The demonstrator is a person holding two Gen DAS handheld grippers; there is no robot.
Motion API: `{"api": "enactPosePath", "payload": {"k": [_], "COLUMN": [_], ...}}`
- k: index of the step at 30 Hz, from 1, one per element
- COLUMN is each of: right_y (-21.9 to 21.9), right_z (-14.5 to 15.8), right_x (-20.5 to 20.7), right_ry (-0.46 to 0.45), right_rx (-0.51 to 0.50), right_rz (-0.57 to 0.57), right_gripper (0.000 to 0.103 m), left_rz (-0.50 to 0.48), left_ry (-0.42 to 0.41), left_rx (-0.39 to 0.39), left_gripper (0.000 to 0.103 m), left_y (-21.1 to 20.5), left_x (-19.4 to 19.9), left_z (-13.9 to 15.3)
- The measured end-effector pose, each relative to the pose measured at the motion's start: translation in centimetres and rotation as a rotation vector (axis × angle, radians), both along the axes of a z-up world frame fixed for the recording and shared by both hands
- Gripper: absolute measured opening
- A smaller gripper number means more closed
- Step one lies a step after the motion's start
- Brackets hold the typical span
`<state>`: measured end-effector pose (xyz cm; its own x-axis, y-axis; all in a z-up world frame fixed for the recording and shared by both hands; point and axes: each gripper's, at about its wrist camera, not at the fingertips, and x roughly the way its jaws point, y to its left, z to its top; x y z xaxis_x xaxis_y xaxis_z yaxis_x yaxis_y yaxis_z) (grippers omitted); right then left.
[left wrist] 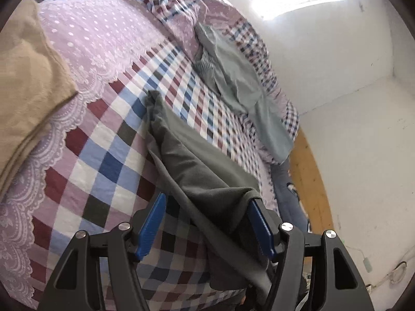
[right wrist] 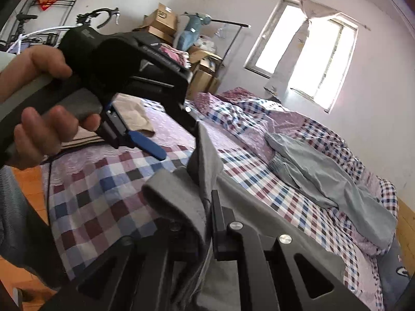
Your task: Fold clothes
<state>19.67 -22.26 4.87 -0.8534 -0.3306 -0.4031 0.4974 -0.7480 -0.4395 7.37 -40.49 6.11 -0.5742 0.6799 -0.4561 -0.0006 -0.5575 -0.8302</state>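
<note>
left claw (left wrist: 207,223), at the bottom of its own view, stands wide open, its blue pads (left wrist: 153,226) well apart; the dark grey garment (left wrist: 199,160) drapes over the right-hand pad and runs between the two, but nothing presses on it there. in the right wrist view this same claw shows at the upper left, gripped by a hand (right wrist: 39,108). right claw (right wrist: 207,207), at the bottom centre of its view, is closed tight on a bunched fold of the same dark grey garment, which rises in a peak just above the fingers and rolls over to the left. the rest of that garment stretches up across the checked bed cover (left wrist: 103,155). a pale grey-green garment (right wrist: 324,176) lies crumpled toward the right of the bed, well apart from both claws. a tan garment (left wrist: 28,90) sits at the left edge of the left wrist view.
</note>
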Motion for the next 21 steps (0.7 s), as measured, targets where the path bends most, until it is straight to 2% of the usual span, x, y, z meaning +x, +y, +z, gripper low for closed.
{"api": "enactPosePath", "payload": {"k": [8,11,14,16,21], "right_y": [0.5,0.8,0.9,0.7,0.3], "right_z": [-0.1,0.1,0.0,0.0,0.0], "right_x": [-0.4,-0.8,-0.8,-0.4,0.7], "right_ry": [-0.036,-0.057,-0.075,-0.074,-0.052], "right_rx": [-0.025,-0.042,-0.044,-0.039,-0.028], "right_rz": [-0.015,-0.033,-0.033,-0.018,0.006], "right_gripper": [0.005,0.005,0.005,0.005,0.005], "left_rz": [0.008,-0.003,0.018,0.06,0.086], "left_ry": [-0.026,0.041,0.176,0.207,0.03], "left_rx": [-0.009,0.02,0.119,0.12,0.095], "left_gripper": [0.068,0.067,0.068,0.069,0.069], "left_y": [-0.7,-1.0,-2.4,-3.3,-3.3], "left_x": [1.5,2.8,4.7,5.2,1.9], "left_z": [0.0,1.0,2.6,3.1,-1.4]}}
